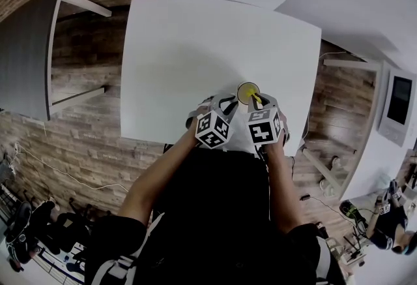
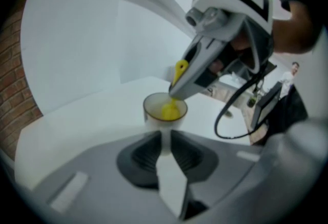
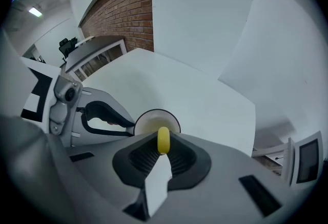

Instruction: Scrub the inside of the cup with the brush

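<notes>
A small white cup (image 1: 247, 90) with a dark rim stands near the front edge of the white table (image 1: 195, 49). My left gripper (image 2: 165, 138) is shut on the cup's near side, and a white part of the cup (image 2: 165, 115) sits between its pads. The right gripper (image 3: 163, 147) is shut on the yellow brush handle (image 3: 163, 139). It comes down from the upper right in the left gripper view, where the yellow brush head (image 2: 171, 110) sits inside the cup. In the right gripper view the cup (image 3: 154, 121) lies just past the jaws, with the left gripper's fingers (image 3: 105, 118) at its left.
The table's front edge runs just below the grippers in the head view, with wood floor around it. A brick wall (image 3: 123, 23) and a grey shelf (image 1: 26, 62) lie to the left. A monitor (image 2: 266, 107), a black cable (image 2: 228, 115) and a distant person (image 2: 294, 70) are off to the right.
</notes>
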A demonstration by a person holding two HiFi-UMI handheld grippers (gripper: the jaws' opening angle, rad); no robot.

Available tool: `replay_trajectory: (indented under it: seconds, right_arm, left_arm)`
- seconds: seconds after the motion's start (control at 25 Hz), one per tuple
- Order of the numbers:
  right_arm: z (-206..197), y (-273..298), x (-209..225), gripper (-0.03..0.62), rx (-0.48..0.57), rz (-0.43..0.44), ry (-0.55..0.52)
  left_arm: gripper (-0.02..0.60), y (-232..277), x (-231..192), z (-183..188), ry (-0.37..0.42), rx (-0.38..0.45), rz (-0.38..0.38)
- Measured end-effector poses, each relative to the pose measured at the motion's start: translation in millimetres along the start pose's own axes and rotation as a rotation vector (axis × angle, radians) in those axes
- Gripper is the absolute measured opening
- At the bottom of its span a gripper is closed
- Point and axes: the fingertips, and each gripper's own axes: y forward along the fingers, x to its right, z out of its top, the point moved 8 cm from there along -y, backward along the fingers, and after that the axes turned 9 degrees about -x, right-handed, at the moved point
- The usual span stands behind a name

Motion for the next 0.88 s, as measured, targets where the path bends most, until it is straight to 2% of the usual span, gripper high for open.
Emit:
replay_trajectory:
  seconds: [0.36, 0.6, 0.88]
  right_arm:
    - [-4, -48, 1, 0.029, 0.044, -0.004, 0.014]
    - [0, -31, 4, 0.029, 0.003, 0.038, -0.003]
    - [0, 14, -2, 0.029, -0.068, 0.065, -0.027]
  left_arm:
    - [0.06, 1, 0, 0, -0.005, 0.004, -0.004]
    - [0.06, 2, 0, 0, -0.004, 0.005, -0.005]
    - [0.06, 2, 0, 1, -0.005, 0.005, -0.007]
